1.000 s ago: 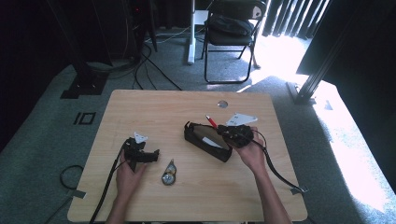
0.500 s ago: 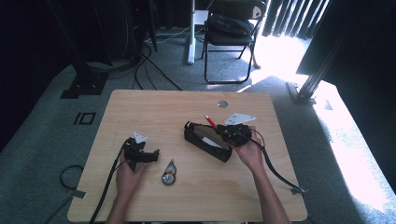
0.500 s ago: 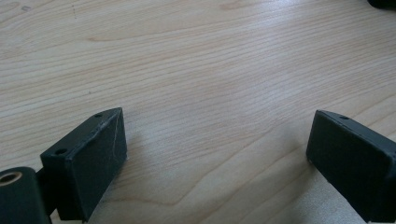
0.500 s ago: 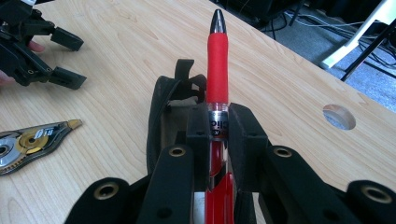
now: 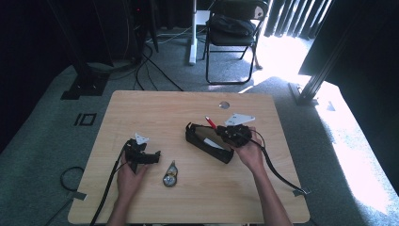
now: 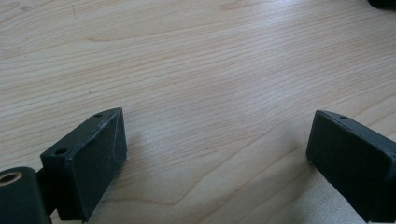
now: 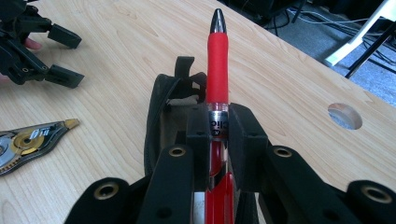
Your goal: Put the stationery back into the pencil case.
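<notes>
My right gripper [image 5: 221, 131] is shut on a red pen [image 5: 210, 122] with a silver tip, held at its barrel over a black pencil case [image 5: 207, 143]. In the right gripper view the red pen [image 7: 217, 60] points away from the jaws above the open black pencil case [image 7: 161, 116]. My left gripper [image 5: 153, 157] rests at the table's left, open, its jaws wide apart over bare wood [image 6: 215, 93]. From the right gripper view the left gripper [image 7: 70, 56] shows far off at top left.
A correction tape dispenser [image 5: 170, 176] lies between the two hands, also seen as the tape dispenser [image 7: 28, 142]. A round cable hole [image 5: 224, 104] sits near the table's far edge. Cables trail from both grippers toward the near edge. A chair [image 5: 233, 28] stands beyond the table.
My right gripper with the red pen has edged slightly left over the pencil case. The left gripper has stayed put.
</notes>
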`<state>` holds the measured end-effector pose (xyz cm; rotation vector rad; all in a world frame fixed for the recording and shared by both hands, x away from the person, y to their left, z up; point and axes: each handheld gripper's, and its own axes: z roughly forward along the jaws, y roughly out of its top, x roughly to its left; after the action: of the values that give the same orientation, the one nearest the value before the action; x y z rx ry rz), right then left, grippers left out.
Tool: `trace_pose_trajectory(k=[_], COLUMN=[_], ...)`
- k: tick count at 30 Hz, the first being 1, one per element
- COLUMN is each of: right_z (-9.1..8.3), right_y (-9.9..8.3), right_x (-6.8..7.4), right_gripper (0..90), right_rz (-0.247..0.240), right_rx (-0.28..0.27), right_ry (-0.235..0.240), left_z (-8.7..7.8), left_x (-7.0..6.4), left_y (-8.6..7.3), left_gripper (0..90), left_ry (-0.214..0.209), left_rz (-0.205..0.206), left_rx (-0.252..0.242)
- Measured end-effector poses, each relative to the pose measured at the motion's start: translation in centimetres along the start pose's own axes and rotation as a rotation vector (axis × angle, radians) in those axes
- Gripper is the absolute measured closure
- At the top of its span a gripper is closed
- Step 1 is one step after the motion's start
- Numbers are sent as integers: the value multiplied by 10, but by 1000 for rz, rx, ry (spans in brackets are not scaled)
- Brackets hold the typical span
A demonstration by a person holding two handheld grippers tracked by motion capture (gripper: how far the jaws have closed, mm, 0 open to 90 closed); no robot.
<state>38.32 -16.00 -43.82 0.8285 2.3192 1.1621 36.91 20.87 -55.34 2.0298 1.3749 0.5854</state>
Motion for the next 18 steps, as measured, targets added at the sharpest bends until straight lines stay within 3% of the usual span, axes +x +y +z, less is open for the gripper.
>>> trace_pose_trajectory(k=[18], right_z=[9], right_y=[-1], right_x=[-3], right_gripper=[792], right_rz=[8], right_rx=[16], right_ry=[5], left_z=[0], left_x=[0], left_y=[0], left_gripper=[54], left_ry=[0], left_rz=[0], left_rx=[-1])
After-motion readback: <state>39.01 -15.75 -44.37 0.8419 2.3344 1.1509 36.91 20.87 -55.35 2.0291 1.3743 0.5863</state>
